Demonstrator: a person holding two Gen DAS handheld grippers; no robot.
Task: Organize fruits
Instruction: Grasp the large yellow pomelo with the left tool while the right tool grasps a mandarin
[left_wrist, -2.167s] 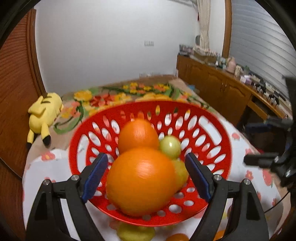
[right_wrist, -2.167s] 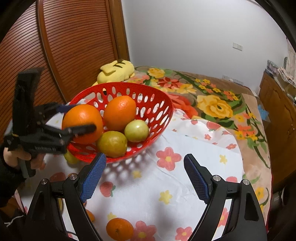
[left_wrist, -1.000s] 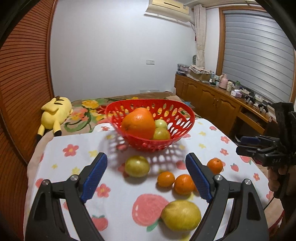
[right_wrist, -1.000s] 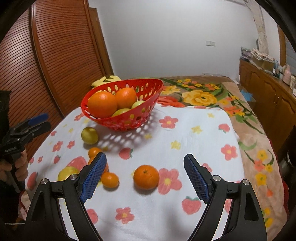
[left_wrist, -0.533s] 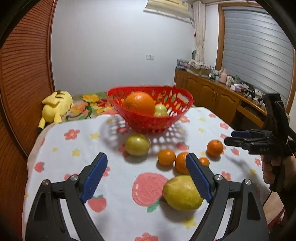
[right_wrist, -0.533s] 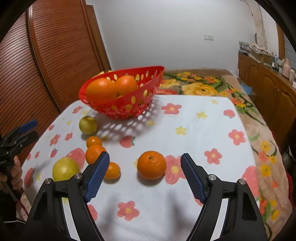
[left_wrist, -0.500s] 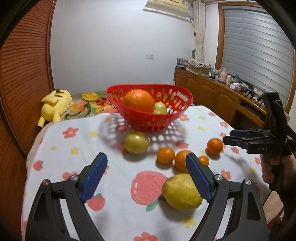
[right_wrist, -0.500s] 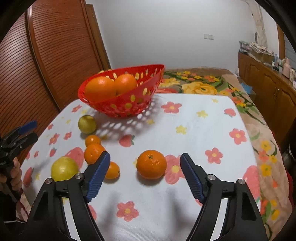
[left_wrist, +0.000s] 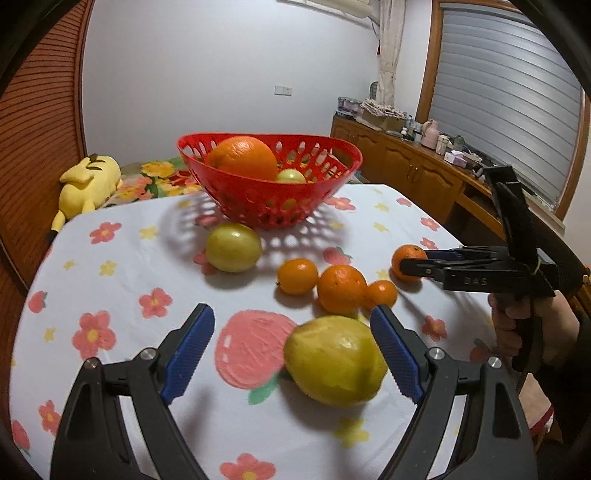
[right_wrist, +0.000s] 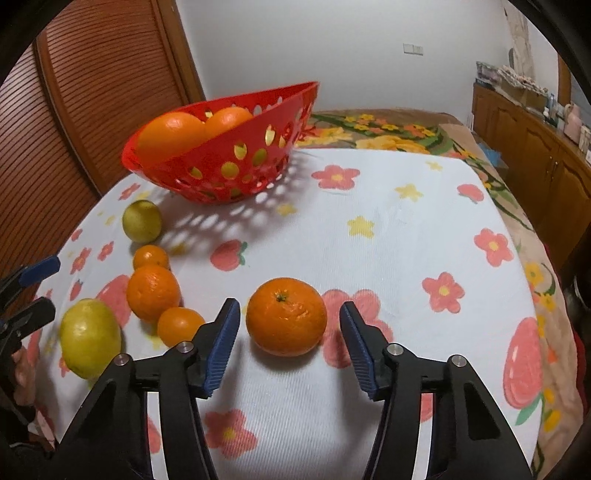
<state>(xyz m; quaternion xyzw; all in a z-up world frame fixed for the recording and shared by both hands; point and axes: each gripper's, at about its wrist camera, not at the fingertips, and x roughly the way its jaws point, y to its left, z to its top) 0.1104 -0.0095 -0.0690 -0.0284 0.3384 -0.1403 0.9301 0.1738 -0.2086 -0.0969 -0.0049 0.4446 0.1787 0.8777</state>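
A red basket (left_wrist: 273, 206) (right_wrist: 236, 173) with oranges and a green fruit stands at the table's far side. My left gripper (left_wrist: 291, 339) is open, low over the cloth, with a big yellow-green fruit (left_wrist: 334, 360) (right_wrist: 89, 338) between its fingers near the right one. My right gripper (right_wrist: 290, 328) is open around a mandarin (right_wrist: 286, 315) (left_wrist: 406, 258) that sits on the cloth. A small yellow-green fruit (left_wrist: 233, 247) (right_wrist: 142, 220) and three small oranges (left_wrist: 341, 286) (right_wrist: 153, 291) lie between them.
The table has a white flowered cloth (right_wrist: 388, 240). A yellow plush toy (left_wrist: 88, 184) lies behind the table on the left. A wooden sideboard (left_wrist: 406, 173) stands at the right. A wooden slatted door (right_wrist: 92, 92) is on the left.
Both grippers have dropped lower and moved forward. The left now frames the big yellow-green fruit; the right now has the mandarin between its fingers and its jaws have narrowed somewhat.
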